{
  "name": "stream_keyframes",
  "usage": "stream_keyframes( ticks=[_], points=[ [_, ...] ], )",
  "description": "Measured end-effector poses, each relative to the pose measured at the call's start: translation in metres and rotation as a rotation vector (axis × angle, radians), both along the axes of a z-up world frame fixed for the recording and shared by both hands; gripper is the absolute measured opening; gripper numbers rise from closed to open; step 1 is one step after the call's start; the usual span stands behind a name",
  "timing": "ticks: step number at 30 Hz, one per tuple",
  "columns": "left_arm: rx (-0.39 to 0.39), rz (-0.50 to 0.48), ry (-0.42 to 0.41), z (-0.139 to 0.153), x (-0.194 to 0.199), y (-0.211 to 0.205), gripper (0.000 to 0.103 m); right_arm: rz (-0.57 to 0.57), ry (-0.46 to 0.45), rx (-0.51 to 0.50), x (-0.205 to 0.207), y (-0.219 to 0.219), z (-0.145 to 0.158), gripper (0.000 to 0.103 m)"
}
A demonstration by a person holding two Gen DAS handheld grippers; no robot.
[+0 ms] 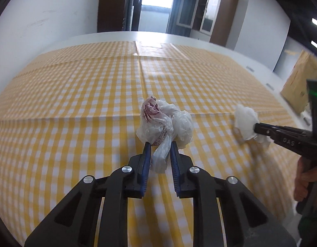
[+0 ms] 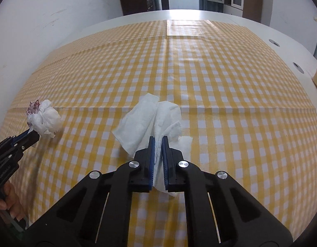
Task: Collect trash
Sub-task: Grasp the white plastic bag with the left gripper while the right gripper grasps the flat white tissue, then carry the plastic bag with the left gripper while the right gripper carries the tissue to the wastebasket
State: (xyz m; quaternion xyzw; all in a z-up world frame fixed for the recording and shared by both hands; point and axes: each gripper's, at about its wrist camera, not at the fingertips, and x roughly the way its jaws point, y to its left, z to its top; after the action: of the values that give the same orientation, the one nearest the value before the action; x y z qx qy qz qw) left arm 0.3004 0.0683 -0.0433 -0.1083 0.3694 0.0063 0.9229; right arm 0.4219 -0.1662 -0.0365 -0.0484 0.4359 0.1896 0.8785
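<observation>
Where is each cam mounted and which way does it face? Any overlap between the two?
Left wrist: on the left gripper, looking forward along its fingers at a crumpled plastic bag pinched between them, over the yellow checked tablecloth; the right gripper and a hand show at right.
Right wrist: on the right gripper, looking forward at a white paper towel it clamps; the left gripper shows at left.
Shared: tablecloth, both pieces of trash, the far doorway.

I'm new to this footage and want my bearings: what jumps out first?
The yellow checked tablecloth fills both views. In the middle of each, something crumpled is pinched: the left gripper holds a plastic bag, and the right gripper holds a white paper towel.
</observation>
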Motion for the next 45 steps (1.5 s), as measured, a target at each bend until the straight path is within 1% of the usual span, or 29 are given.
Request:
stream_keyframes(
  ticks=[6, 8, 12, 15, 18, 21, 24, 27, 30, 32, 38, 41, 45],
  points=[
    [-0.028, -0.014, -0.080, 0.016, -0.057, 0.000, 0.015, 0.063, -0.066, 0.046, -0.059, 0.015, 0.020, 0.006],
    [-0.061, -0.010, -0.099, 0.019, -0.079, 0.003, 0.015, 0.078, -0.078, 0.065, -0.078, 0.018, 0.023, 0.006],
    [-0.092, -0.012, -0.131, 0.023, -0.121, 0.006, 0.014, 0.117, -0.104, 0.093, -0.121, 0.024, 0.028, 0.006],
    [-0.097, -0.020, -0.153, 0.025, -0.154, 0.007, 0.014, 0.157, -0.127, 0.099, -0.153, 0.028, 0.032, 0.006],
    [-0.093, -0.024, -0.168, 0.025, -0.177, 0.007, 0.014, 0.193, -0.167, 0.088, -0.186, 0.032, 0.038, 0.006],
    [-0.093, -0.024, -0.182, 0.024, -0.207, 0.008, 0.014, 0.216, -0.167, 0.121, -0.212, 0.028, 0.038, 0.006],
    [-0.103, -0.024, -0.192, 0.023, -0.232, 0.009, 0.014, 0.241, -0.176, 0.133, -0.241, 0.025, 0.034, 0.006],
    [-0.118, -0.020, -0.195, 0.018, -0.255, 0.010, 0.014, 0.275, -0.180, 0.141, -0.269, 0.024, 0.028, 0.006],
    [-0.060, -0.026, -0.189, 0.009, -0.274, -0.002, 0.014, 0.297, -0.179, 0.134, -0.288, 0.023, 0.018, 0.006],
    [-0.045, -0.027, -0.171, 0.001, -0.280, -0.004, 0.014, 0.307, -0.166, 0.140, -0.301, 0.021, 0.011, 0.006],
    [-0.061, -0.026, -0.133, -0.020, -0.302, 0.002, 0.014, 0.333, -0.130, 0.146, -0.335, 0.015, -0.008, 0.006],
    [-0.084, -0.037, -0.111, -0.032, -0.314, 0.001, 0.014, 0.347, -0.114, 0.140, -0.345, 0.014, -0.018, 0.006],
    [-0.072, -0.057, -0.067, -0.052, -0.316, -0.006, 0.014, 0.363, -0.083, 0.127, -0.357, 0.015, -0.037, 0.006]
  ],
)
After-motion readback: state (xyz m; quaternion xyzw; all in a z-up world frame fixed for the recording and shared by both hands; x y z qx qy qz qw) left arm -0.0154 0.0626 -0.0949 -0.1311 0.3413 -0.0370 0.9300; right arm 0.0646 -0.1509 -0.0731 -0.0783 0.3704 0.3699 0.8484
